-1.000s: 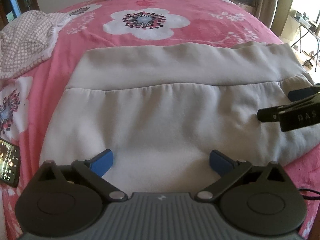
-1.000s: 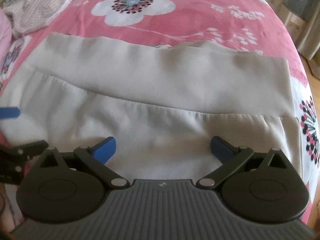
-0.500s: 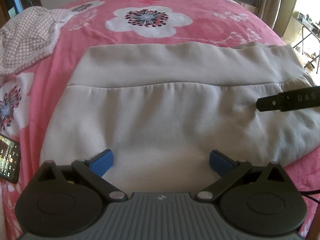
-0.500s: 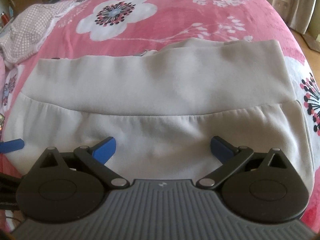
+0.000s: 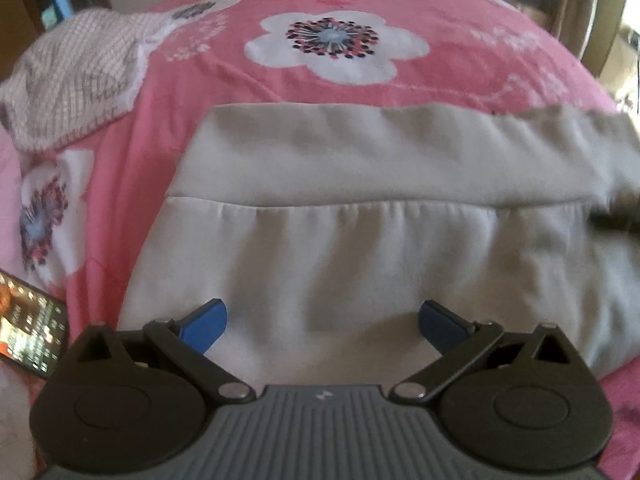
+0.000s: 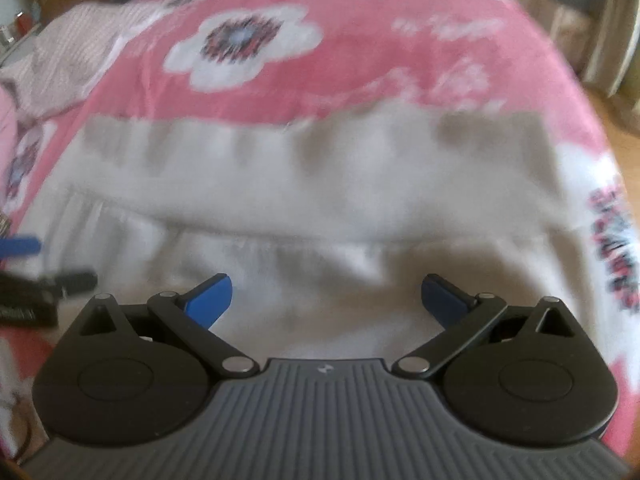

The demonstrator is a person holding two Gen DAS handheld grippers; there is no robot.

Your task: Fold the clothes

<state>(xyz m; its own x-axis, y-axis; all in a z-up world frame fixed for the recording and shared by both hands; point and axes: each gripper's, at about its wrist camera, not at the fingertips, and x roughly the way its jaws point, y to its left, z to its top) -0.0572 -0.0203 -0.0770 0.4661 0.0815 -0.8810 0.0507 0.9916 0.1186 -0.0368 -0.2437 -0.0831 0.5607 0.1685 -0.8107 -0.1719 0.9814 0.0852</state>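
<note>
Bedding fills both views: a pink fleece blanket printed with large white flowers (image 5: pixel 340 46), covering a bed that takes up nearly all the room in sight. Curtains and a strip of wooden floor show past the bed's right edge in the right wrist view, which is blurred. A checked white-and-grey cloth (image 5: pixel 76 76) lies bunched at the far left, and a black phone with a lit screen (image 5: pixel 30 322) sits near the left edge.

The folded pale grey fleece garment with a wide flat band (image 5: pixel 360 232) lies flat on the blanket, its long axis running left to right and the band along the far side. Its far and left edges are straight, with bare pink blanket beyond them.

The left gripper (image 5: pixel 322 322) hovers over the garment's near edge, blue-tipped fingers (image 5: pixel 204 324) spread wide, gripping nothing. The right gripper (image 6: pixel 326 300) is likewise spread and empty, above the garment's near right part.
</note>
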